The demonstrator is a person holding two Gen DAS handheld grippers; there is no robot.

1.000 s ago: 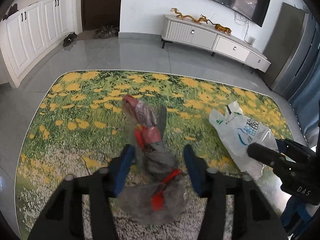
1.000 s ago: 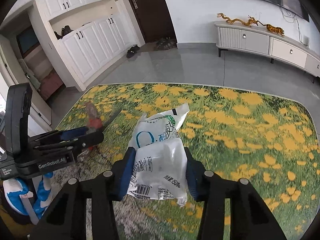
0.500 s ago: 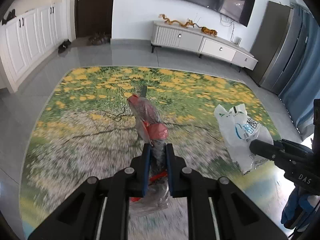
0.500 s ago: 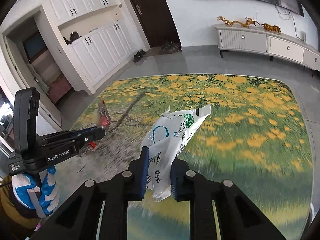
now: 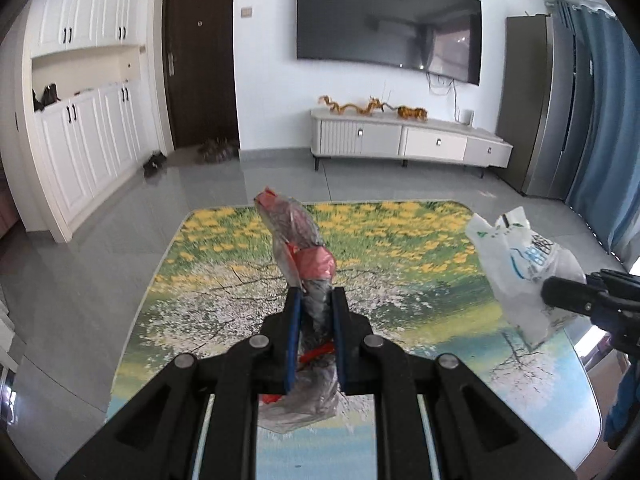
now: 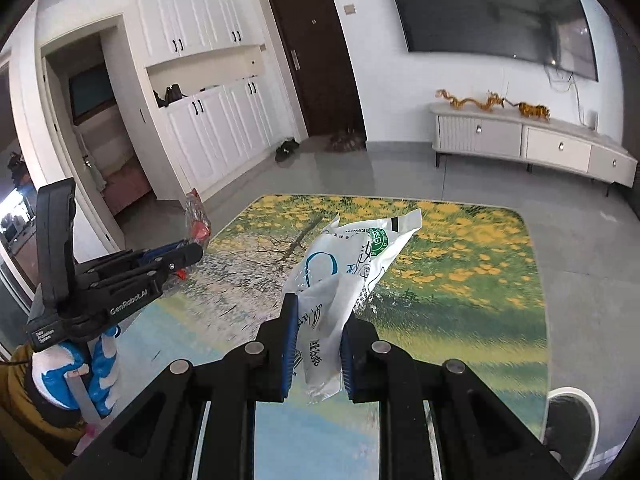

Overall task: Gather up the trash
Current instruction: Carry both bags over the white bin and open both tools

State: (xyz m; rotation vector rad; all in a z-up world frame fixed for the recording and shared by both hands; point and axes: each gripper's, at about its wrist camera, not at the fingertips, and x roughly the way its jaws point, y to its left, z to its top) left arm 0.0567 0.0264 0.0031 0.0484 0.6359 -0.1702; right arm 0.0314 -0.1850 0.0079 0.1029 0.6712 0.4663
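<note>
Left gripper (image 5: 314,300) pinched tight on a crumpled clear wrapper with red print (image 5: 298,240), blue pads (image 5: 293,320) pressing its middle; upper end sticking up past the fingertips, lower end hanging below the jaws, all of it clear of the flower-print rug (image 5: 400,300), over the rug's middle toward the near edge. Right gripper (image 6: 318,320) clamped on a white plastic bag with green and blue print (image 6: 344,256), pads (image 6: 290,332) squeezing its lower part, the top fanning out ahead, held off the rug (image 6: 460,280) above its near half. Seen from the left wrist camera, same bag (image 5: 520,264) near the rug's right edge, at the tip of the right gripper (image 5: 560,292). Seen from the right wrist camera, left gripper (image 6: 192,254) by the rug's left edge with the wrapper (image 6: 196,220) poking up, blue-and-white gloved hand (image 6: 80,368) beneath. Beyond the rug's far edge, grey tile floor (image 5: 280,176), white TV cabinet (image 5: 408,140), wall television (image 5: 388,28).
</note>
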